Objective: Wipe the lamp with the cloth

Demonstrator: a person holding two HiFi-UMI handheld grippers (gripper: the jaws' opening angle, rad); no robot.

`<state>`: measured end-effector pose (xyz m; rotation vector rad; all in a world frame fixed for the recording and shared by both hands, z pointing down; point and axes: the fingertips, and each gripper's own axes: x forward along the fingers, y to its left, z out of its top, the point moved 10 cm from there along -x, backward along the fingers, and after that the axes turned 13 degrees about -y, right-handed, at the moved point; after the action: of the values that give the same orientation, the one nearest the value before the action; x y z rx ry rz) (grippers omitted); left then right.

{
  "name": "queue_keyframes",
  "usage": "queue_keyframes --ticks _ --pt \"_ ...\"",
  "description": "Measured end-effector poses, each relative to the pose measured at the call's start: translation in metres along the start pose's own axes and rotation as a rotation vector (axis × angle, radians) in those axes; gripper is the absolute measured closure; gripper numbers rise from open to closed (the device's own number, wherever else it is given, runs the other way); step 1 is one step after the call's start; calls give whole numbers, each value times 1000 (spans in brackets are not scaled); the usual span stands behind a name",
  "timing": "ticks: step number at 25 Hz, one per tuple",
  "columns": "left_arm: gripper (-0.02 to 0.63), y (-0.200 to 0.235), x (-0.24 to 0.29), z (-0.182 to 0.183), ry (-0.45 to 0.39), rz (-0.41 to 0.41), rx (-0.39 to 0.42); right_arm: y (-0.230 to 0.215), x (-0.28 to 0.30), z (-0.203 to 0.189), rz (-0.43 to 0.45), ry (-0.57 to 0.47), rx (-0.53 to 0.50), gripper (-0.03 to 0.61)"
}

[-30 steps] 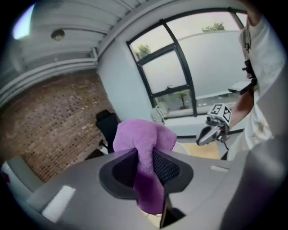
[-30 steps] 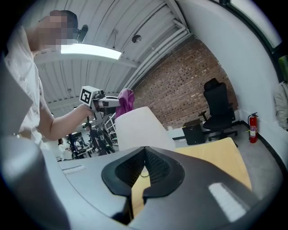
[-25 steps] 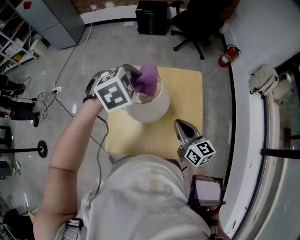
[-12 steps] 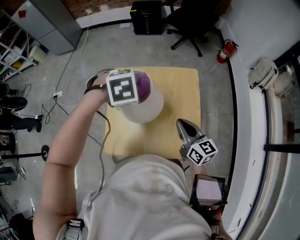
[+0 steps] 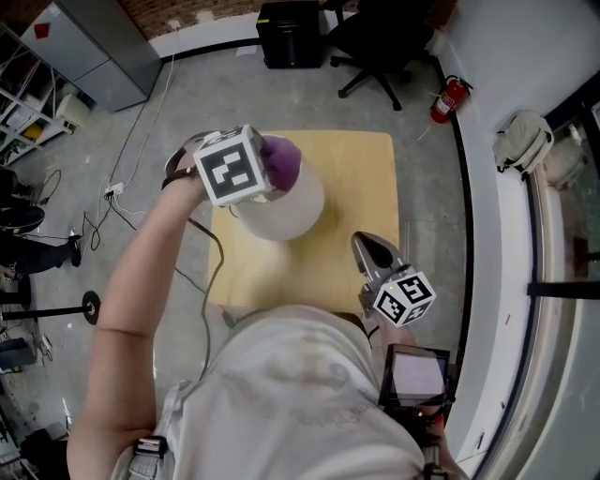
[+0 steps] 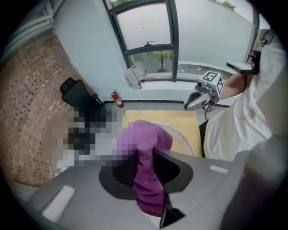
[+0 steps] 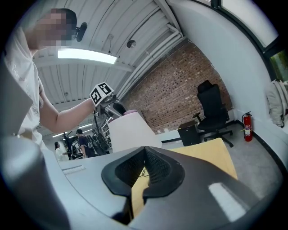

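Overhead, the table carries a lamp standing in its left half, well in from the near edge. The lamp's white shade is the only part of it that shows.

Left gripper: points steeply down over the top of the shade, jaws clamped on a purple cloth. One bunch of the cloth bulges beyond the jaw tips; the rest hangs back between them. In the head view the cloth lies at the far left part of the shade's top rim. Whether it presses on the rim cannot be told.

Right gripper: held near level over the table's near right part, to the right of the lamp and well apart from it. Its jaws are closed tip to tip with nothing between them. The right gripper view looks across the table toward the shade, with the left gripper above it.

Surroundings: a black office chair and a black box stand on the floor beyond the table. A red fire extinguisher stands by the white wall at right. Cables trail over the floor at left.
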<state>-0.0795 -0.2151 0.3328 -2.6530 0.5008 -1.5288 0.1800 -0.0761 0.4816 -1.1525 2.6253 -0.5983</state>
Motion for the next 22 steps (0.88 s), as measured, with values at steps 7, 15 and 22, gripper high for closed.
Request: queue_keyframes --ticks 7,15,22 --pt "523 -1 -15 -14 10 -141 -23 17 1 3 -5 -4 -18 565" --pt "522 15 -79 -19 -235 260 -23 40 0 3 -27 -8 -72 565" --pt "520 -24 -112 -57 -586 528 -140 66 -10 5 -46 -15 -99 565"
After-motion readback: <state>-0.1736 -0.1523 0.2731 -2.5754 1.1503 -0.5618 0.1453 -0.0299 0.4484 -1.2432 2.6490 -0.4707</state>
